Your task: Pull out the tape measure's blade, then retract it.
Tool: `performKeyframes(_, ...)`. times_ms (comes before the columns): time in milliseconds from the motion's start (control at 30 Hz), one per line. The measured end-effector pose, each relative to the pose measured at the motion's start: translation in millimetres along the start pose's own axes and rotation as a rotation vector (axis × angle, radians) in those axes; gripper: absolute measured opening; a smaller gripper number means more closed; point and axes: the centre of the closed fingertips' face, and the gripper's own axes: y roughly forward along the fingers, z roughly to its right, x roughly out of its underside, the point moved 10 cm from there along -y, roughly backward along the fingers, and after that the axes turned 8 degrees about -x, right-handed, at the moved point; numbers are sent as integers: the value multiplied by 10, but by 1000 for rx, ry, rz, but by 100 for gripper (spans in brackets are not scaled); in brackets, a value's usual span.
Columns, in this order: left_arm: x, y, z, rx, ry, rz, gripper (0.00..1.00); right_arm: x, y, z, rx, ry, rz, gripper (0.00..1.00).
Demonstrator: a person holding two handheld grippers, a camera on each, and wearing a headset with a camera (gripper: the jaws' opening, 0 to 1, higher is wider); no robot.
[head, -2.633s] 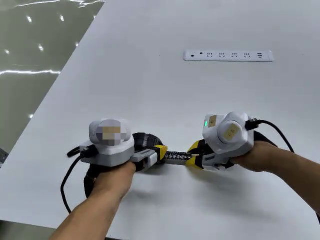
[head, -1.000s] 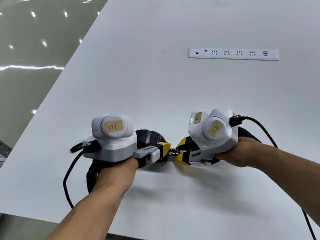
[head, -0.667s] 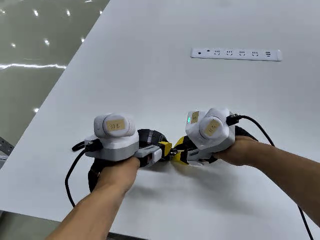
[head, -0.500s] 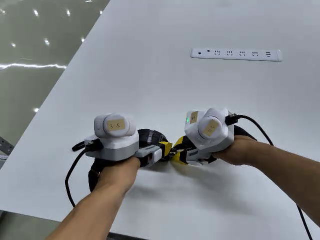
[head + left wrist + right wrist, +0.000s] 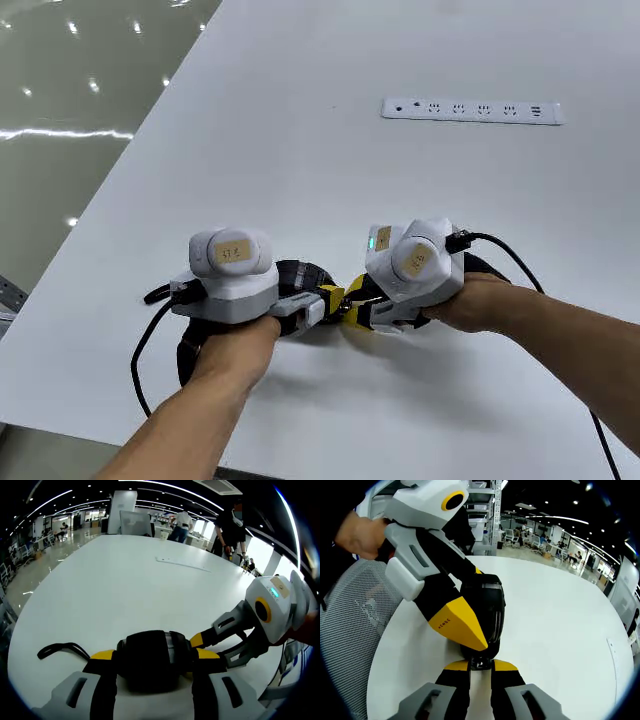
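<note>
Two-handed hold on black round-bodied tape measure.
Near: left gripper clamps its case on white workbench; right gripper pinches blade tip at case mouth. Far: white power strip.

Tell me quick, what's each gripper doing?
Left gripper: shut on the tape measure.
Right gripper: shut on the blade tip.

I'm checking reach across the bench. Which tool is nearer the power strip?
Right. In the head view the right tool, at the tape measure's mouth, lies this side of the power strip and to its left; the left tool, clamping the tape measure, is farther left.
</note>
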Motion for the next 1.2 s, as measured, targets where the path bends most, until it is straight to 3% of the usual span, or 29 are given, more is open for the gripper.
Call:
performKeyframes(533,-6,5,3,1,-5,-14,58,8,-10,-7,18,4,-4,13)
performKeyframes(1200,-23,-56,7,25,69,-28,60,134,-202,-83,55,60,10,22)
